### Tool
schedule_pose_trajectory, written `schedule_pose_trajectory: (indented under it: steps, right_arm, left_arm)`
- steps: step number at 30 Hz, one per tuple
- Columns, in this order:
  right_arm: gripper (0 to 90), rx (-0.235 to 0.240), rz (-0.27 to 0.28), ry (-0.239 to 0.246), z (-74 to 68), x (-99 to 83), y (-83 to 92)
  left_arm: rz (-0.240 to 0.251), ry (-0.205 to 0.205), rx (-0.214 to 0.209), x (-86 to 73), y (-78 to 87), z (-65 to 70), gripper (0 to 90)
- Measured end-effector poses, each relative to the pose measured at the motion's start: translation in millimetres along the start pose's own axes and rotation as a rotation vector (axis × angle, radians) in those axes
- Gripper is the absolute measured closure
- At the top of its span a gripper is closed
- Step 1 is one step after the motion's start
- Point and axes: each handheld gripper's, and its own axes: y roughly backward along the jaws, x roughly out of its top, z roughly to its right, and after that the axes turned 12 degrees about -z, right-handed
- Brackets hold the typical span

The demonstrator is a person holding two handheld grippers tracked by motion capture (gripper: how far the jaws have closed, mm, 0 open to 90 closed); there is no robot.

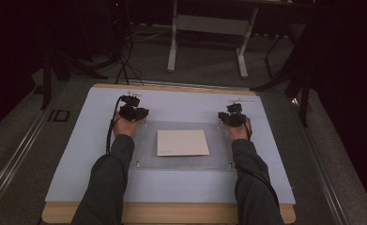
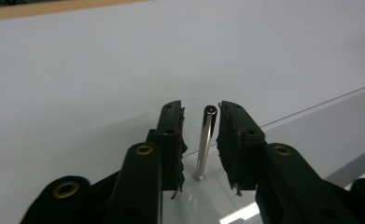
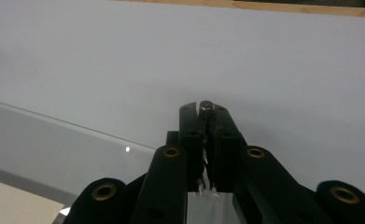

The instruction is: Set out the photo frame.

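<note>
My L gripper [image 2: 201,140] at the clear plate's [image 1: 181,161] 10 o'clock corner: jaws apart, released, metal pin [image 2: 205,140] upright btwn them, untouched. R gripper [image 3: 207,135] at the 2 o'clock corner, clenched on its pin [image 3: 206,105]. Paper sheet [image 1: 182,142] lies mid-plate.

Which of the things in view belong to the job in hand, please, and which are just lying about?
In the job:
- clear plate
- left metal pin
- right metal pin
- paper sheet

Lying about:
- white table frame
- floor cables
</note>
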Motion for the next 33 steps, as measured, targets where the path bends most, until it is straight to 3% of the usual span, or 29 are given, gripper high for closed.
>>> schedule_pose_trajectory:
  steps: [7,12,13,16,18,20,24,26,30,33]
  right_arm:
    - [85.8,-0.006,-0.005,-0.002,-0.9,0.5,-0.4]
    - [85.8,-0.006,-0.008,-0.001,-0.7,0.8,-0.6]
    - [85.8,-0.006,-0.008,-0.001,-0.7,0.8,-0.6]
    - [85.8,-0.007,-0.009,-0.001,-0.4,1.1,-1.0]
    - [85.8,-0.007,-0.013,0.0,-0.6,1.4,-0.9]
    - [85.8,-0.008,-0.011,-0.001,-0.9,1.0,-0.9]
    - [85.8,-0.01,-0.021,0.007,-1.1,1.6,-0.6]
    - [85.7,-0.012,-0.021,0.003,-1.4,1.8,-0.8]
    - [85.8,-0.01,-0.024,0.002,-1.2,2.0,-1.0]
    - [85.8,-0.009,-0.024,0.003,-1.0,1.8,-1.0]
  left_arm:
    - [0.067,0.007,-0.019,-16.5,20.0,-9.6,66.9]
    - [0.105,-0.048,-0.018,-45.9,40.5,-13.0,69.0]
    - [0.105,-0.048,-0.018,-45.9,40.5,-13.0,70.4]
    - [0.096,-0.072,-0.014,-77.1,51.5,-13.7,72.2]
    - [0.1,-0.064,-0.028,-94.1,55.3,-13.1,73.7]
    - [0.08,-0.083,-0.024,-110.2,55.3,-8.8,74.5]
    - [0.067,-0.09,-0.066,-137.0,52.1,1.5,75.0]
    - [0.058,-0.107,-0.064,-146.6,50.9,8.4,74.9]
    - [0.043,-0.157,-0.077,-157.7,52.1,22.1,74.7]
    - [0.041,-0.173,-0.101,-164.4,53.3,30.1,72.8]
